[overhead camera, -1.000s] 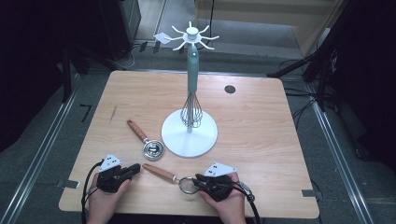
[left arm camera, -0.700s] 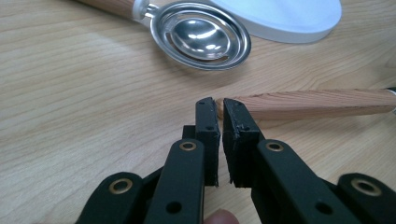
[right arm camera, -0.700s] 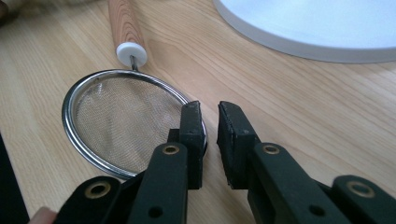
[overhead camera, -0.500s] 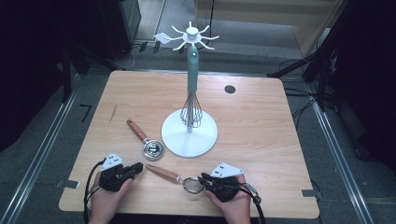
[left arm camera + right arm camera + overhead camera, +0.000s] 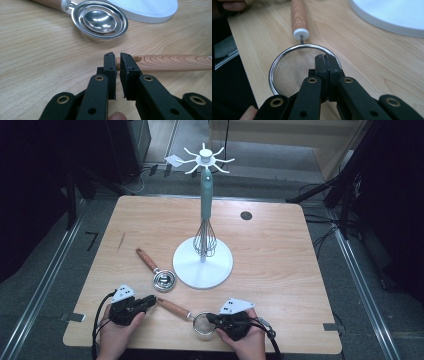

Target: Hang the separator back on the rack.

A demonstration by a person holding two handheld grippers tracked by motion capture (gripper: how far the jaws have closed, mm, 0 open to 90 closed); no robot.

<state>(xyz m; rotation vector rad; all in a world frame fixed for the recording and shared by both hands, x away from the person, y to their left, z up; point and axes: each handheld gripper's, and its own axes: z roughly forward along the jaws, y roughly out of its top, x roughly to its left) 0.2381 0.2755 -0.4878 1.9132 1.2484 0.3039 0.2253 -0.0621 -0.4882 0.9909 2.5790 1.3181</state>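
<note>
Wire mesh is what your right gripper (image 5: 327,58) sits over — its jaws have just been closing and now stand pressed together above the strainer (image 5: 202,323), which lies flat at the table's (image 5: 280,270) near edge beside the white stand base (image 5: 203,268). Whether they pinch the rim I cannot tell, so check before you lift. Your left gripper (image 5: 117,57) is nearly clenched, holding nothing, its tips just at the end of the wooden handle (image 5: 172,62). Take that handle squarely, then raise both ends together — keep the strainer level.
</note>
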